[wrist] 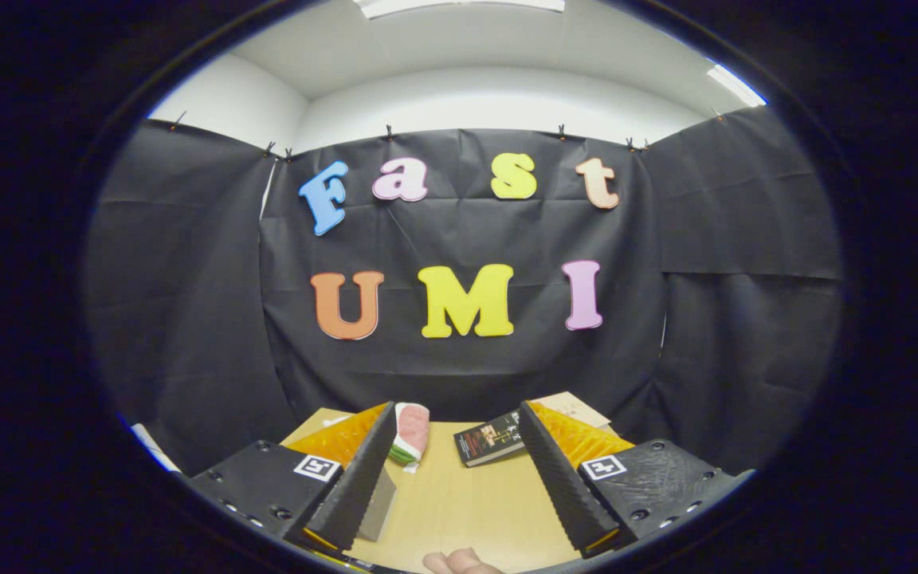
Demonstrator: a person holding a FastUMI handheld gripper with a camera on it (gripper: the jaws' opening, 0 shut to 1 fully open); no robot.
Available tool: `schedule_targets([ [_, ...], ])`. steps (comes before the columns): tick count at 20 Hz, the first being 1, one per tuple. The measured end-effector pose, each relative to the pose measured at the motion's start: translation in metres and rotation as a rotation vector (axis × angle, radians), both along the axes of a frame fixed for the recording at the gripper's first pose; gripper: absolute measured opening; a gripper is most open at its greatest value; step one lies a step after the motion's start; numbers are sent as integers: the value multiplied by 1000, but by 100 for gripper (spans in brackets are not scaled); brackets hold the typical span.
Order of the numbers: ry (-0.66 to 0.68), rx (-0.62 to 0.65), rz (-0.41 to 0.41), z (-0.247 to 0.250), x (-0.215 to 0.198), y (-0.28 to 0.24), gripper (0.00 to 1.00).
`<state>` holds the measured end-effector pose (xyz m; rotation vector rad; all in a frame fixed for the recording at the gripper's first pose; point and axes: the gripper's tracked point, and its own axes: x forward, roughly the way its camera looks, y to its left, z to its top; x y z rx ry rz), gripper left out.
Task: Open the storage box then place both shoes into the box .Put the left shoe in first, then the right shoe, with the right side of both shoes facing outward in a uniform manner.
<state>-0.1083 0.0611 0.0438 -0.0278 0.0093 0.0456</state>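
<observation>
2 fingers: my gripper stands spread wide, nothing between its fingers but bare tabletop.
Nearest: a fingertip of a hand shows just below the fingers, at the table's near side.
Table: wooden table, light surface, runs forward between the fingers.
Left finger: a grey block sits touching or just beside its inner face; I cannot tell what it is.
Ahead, left: a pink-and-green soft item lies just beyond the left fingertip.
Ahead, right: a dark book lies just beyond the right fingertip, with a tan cardboard piece behind it.
Far: black cloth wall.
Task items: I see no storage box and no shoes from this pose, so I cannot say where they are.
Step in hand, my judgement: task at 0 steps done; locate the box first.
How to do it well: I would tilt the gripper down slowly, keep the fingers spread, and approach the lid's edge squarely.
</observation>
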Motion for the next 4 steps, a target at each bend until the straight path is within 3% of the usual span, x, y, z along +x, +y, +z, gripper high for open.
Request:
schedule_targets([
  [4, -8, -3, 2, 1, 3, 3, 94],
])
